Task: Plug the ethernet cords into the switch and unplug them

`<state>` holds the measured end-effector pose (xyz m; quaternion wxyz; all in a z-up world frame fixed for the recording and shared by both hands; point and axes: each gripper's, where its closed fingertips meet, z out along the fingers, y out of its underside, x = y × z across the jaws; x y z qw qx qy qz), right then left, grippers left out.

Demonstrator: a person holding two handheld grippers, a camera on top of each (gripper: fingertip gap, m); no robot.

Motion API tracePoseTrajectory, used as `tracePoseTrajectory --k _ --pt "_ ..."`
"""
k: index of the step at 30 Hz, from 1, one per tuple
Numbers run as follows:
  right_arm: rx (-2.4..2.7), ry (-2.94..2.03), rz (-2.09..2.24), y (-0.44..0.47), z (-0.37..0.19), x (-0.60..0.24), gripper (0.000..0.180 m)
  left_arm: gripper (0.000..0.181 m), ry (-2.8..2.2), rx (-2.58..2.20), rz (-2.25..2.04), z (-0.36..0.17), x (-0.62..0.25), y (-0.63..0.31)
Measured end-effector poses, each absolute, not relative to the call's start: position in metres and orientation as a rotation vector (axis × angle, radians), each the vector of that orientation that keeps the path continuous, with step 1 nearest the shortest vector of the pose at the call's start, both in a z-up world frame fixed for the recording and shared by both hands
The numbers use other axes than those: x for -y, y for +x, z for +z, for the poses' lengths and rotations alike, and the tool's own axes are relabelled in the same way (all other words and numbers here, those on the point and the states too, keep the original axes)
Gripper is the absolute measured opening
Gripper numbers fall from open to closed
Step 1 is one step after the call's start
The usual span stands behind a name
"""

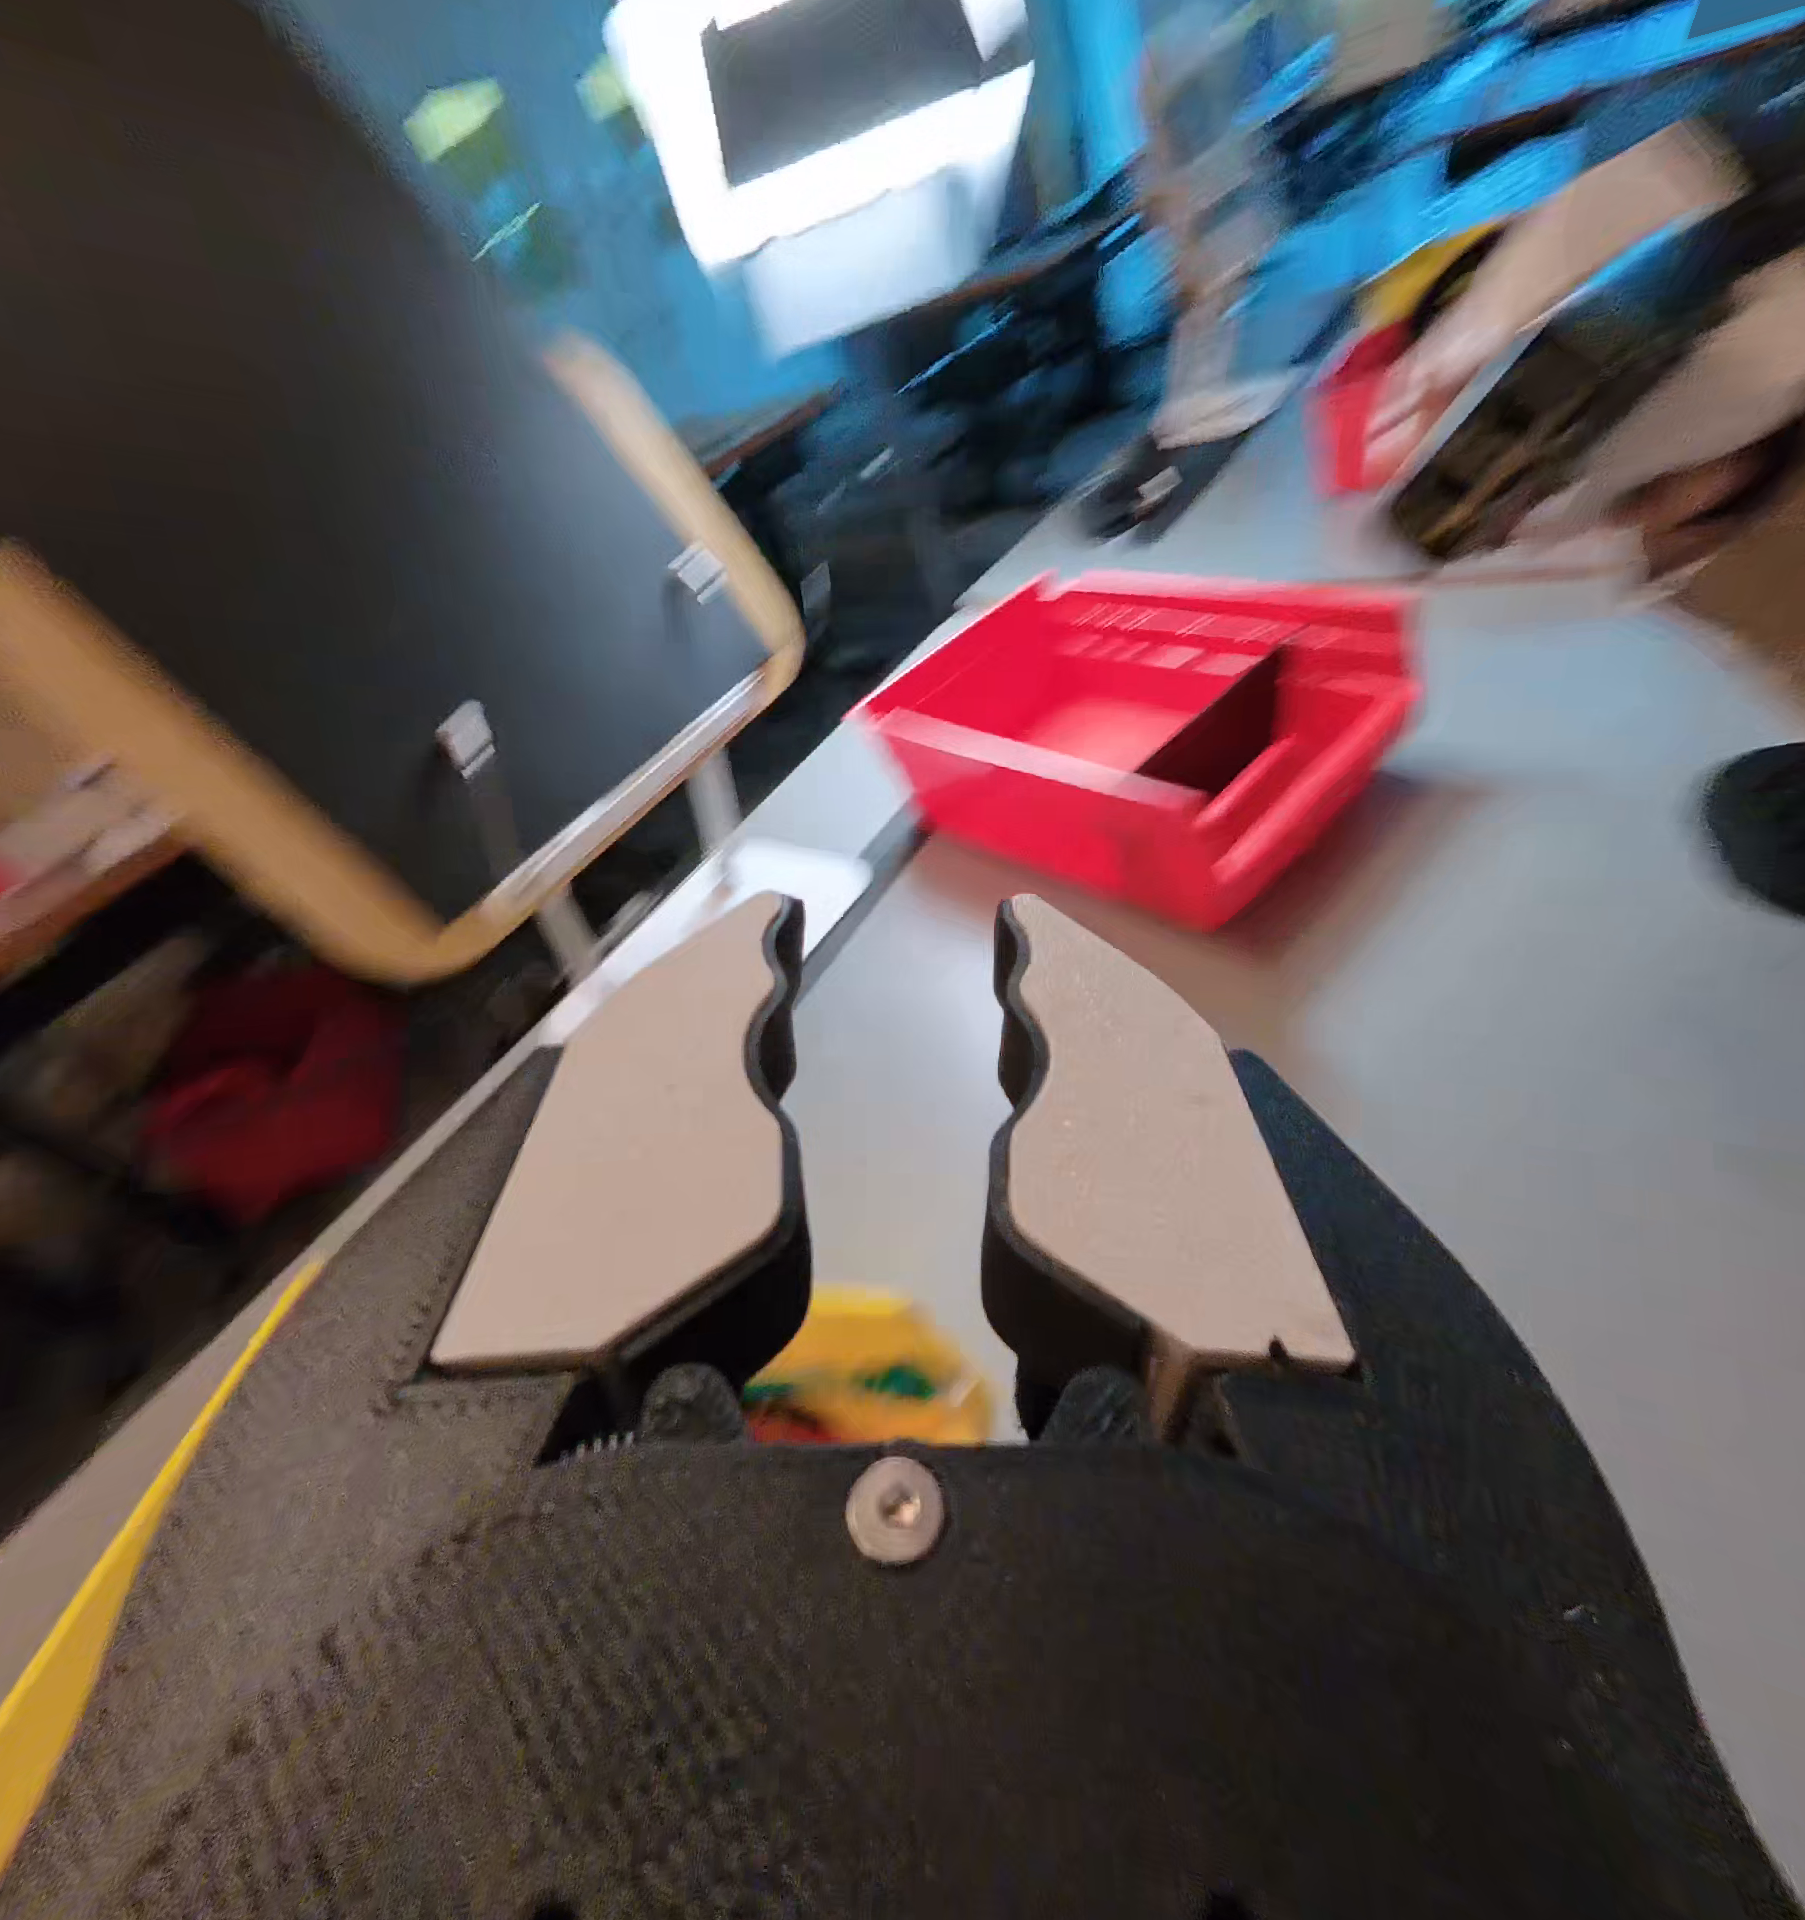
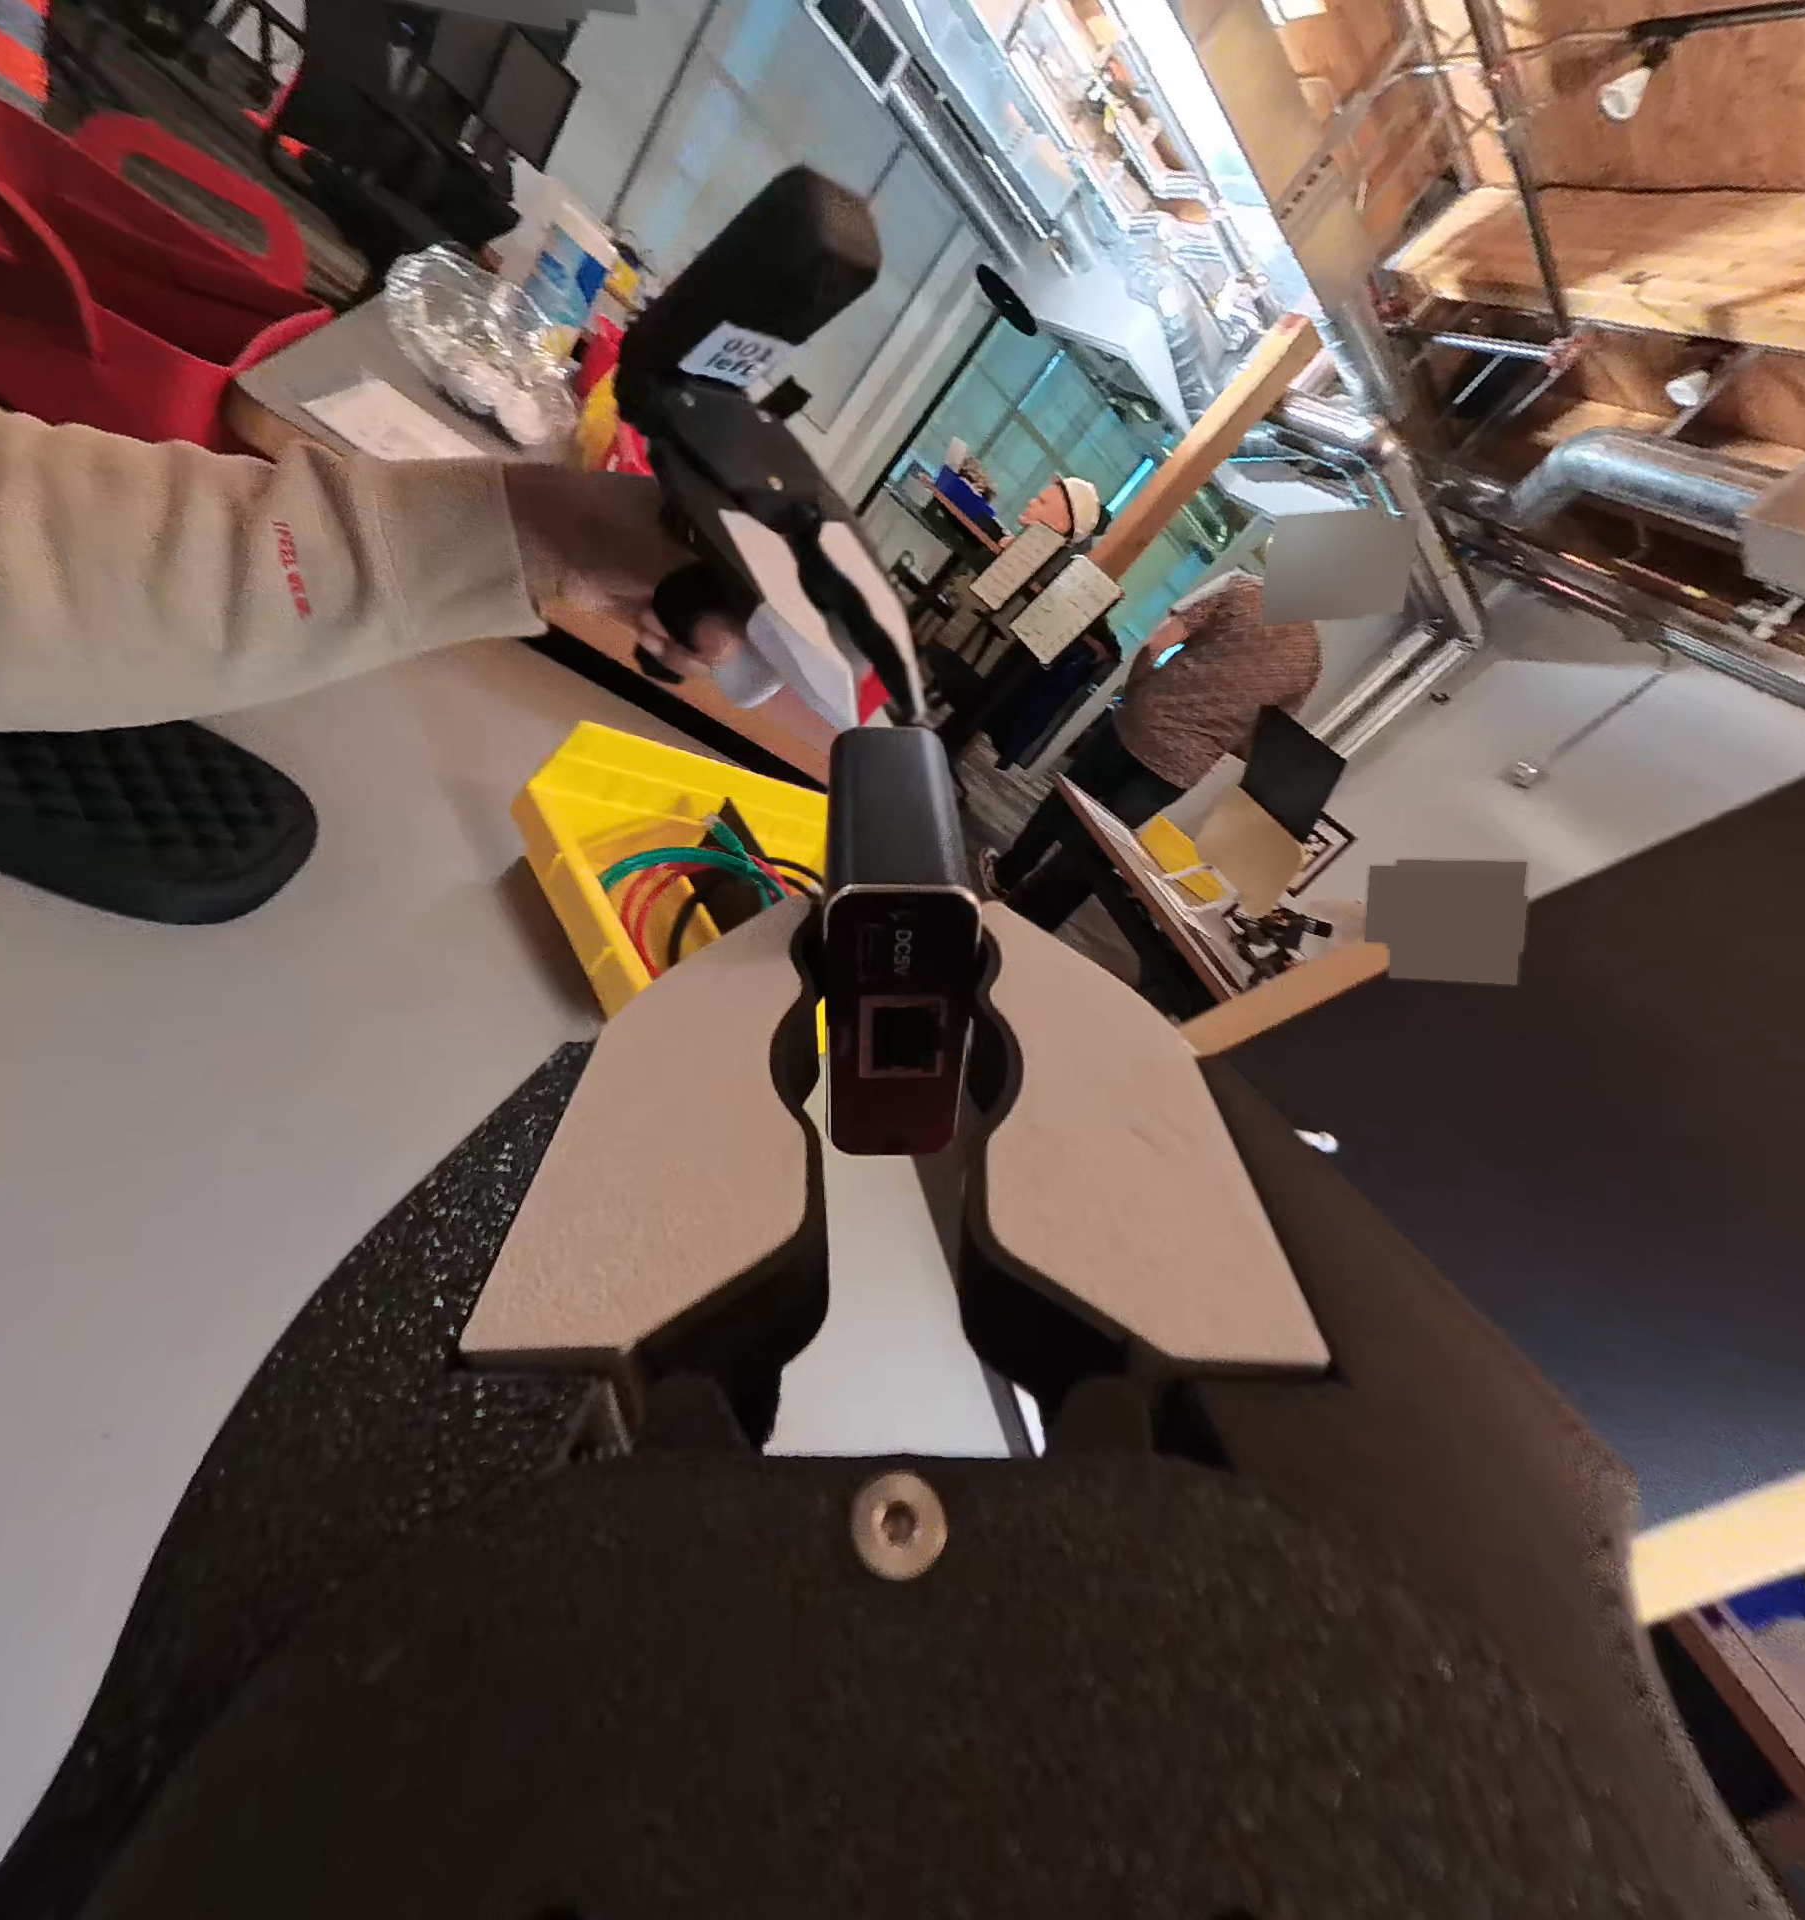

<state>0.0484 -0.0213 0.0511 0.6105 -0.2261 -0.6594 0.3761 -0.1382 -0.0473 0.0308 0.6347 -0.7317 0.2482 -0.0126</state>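
My right gripper (image 2: 898, 951) is shut on a small black switch (image 2: 893, 821), held off the table, with an empty port on its end (image 2: 903, 1039) facing the camera. Green, red and black ethernet cords (image 2: 711, 873) lie coiled in a yellow bin (image 2: 607, 800) on the grey table just left of the switch. My left gripper (image 1: 898, 920) is open and empty above the table; the yellow bin (image 1: 867, 1371) shows below its fingers. In the right wrist view the left gripper (image 2: 825, 603) hangs above and behind the bin, held by a hand in a beige sleeve.
A red bin (image 1: 1137, 748) with a dark divider sits on the table ahead of the left gripper. A black foam pad (image 2: 119, 821) lies to the left of the yellow bin. A red felt bag (image 2: 98, 260) stands behind. The table edge and a dark partition (image 2: 1604, 1143) lie to the right. The gap from one gripper's tips to the other's is roughly 20 centimetres.
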Motion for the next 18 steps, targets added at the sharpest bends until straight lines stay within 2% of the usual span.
tracePoseTrajectory --k 4,10,18 --pt "1.492 -0.552 0.829 0.052 0.053 0.006 0.024 0.035 -1.968 -0.380 0.289 -0.026 0.048 -0.240" --pt "1.515 -0.571 0.807 0.046 0.044 0.002 0.024 0.034 -2.256 -0.405 0.347 -0.113 0.042 -0.283" --pt "1.528 -0.582 0.794 0.044 0.040 -0.001 0.024 0.031 -2.263 -0.536 0.527 -0.134 0.024 -0.288"
